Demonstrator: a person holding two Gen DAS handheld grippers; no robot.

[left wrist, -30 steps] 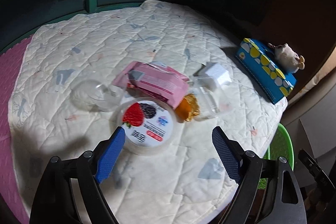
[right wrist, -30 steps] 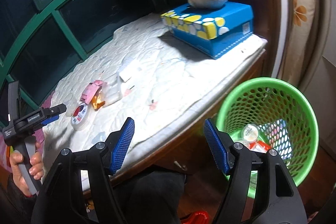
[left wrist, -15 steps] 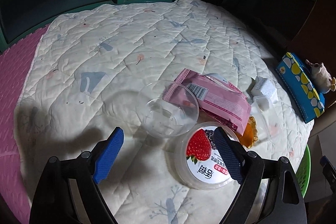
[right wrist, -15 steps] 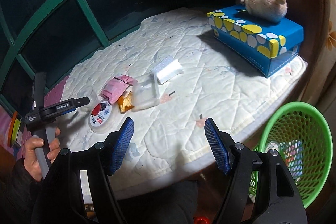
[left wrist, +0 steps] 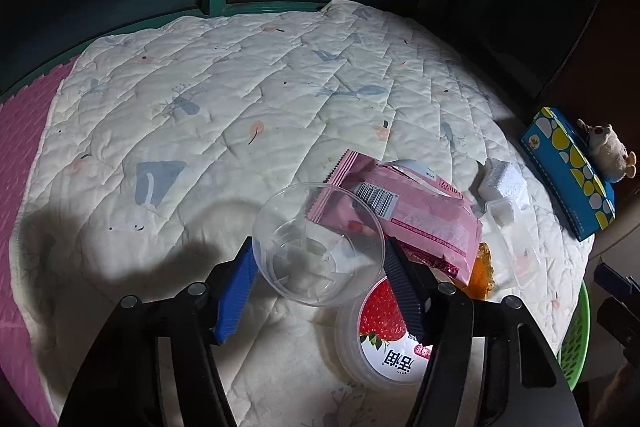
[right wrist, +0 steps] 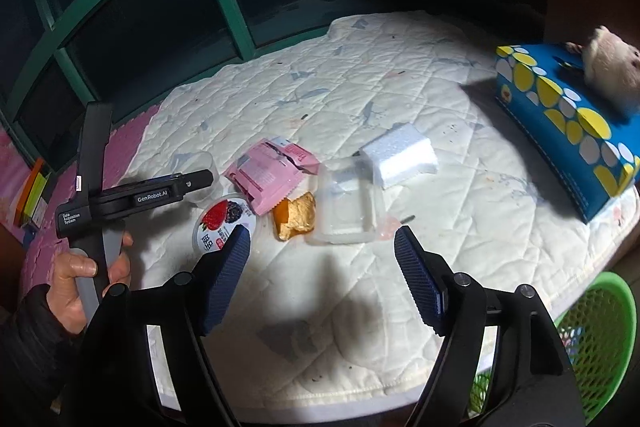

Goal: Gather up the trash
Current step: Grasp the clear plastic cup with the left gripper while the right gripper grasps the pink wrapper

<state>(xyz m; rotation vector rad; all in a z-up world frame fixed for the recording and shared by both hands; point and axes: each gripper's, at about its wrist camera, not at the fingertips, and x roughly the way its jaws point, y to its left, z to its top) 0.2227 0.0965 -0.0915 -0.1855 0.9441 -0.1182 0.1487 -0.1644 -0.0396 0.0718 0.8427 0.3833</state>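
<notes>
Closing around the clear cup (left wrist: 318, 245), the left tongs (left wrist: 318, 267) have just been narrowing, and their blue pads now sit right at the cup's two sides; whether they press it yet I cannot tell for sure, though it looks like contact. The cup lies on the quilt (left wrist: 200, 99), its rim overlapping the pink wrapper (left wrist: 404, 219). Just beside it sit the yogurt tub (left wrist: 384, 343), an orange scrap (right wrist: 294, 217), a clear tray (right wrist: 348, 205) and a white foam block (right wrist: 400, 157).

The right tongs (right wrist: 322, 267) have just been widening and stand spread with nothing between them, hovering over the bare quilt on the near side of the tray.

The green basket (right wrist: 596, 343) waits off the quilt's edge to the right. I'd judge the job far from finished: every piece named is on the quilt, and the cup looks to be the one now being picked up. The tissue box (right wrist: 560, 123) with the plush toy (right wrist: 616, 71) is probably not trash.
</notes>
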